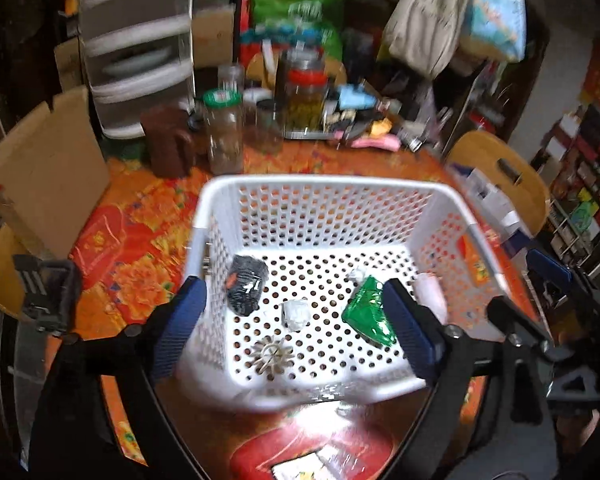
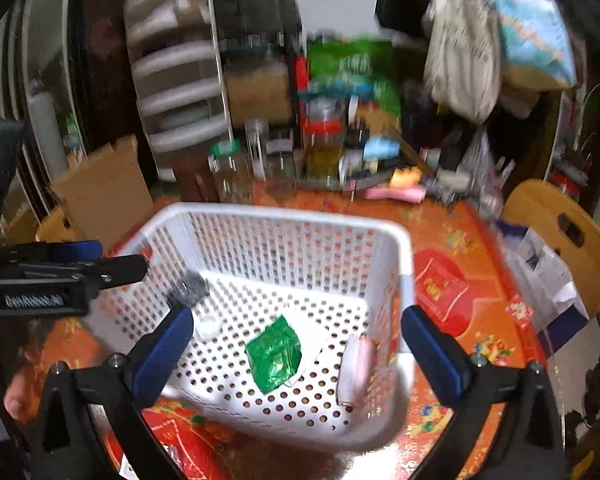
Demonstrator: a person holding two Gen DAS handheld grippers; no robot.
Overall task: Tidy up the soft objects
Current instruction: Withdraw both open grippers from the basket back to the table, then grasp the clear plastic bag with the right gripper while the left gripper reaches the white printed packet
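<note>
Hovering above the white basket (image 1: 320, 188), your left gripper (image 1: 296, 320) and right gripper (image 2: 296, 348) both gape wide, empty; green packet (image 2: 274, 354) lies inside.

The basket (image 1: 320, 184) is white, its walls and floor dotted with round holes; in it lie a shiny green packet (image 1: 370, 312), a black bundle (image 1: 246, 284) with an orange spot, and a pale pink roll (image 2: 356, 368). The tablecloth (image 1: 140, 240) is orange with red flowers and red panels; the pads (image 1: 184, 320) are blue on black fingers; the far jar (image 1: 224, 132) has a green lid.
</note>
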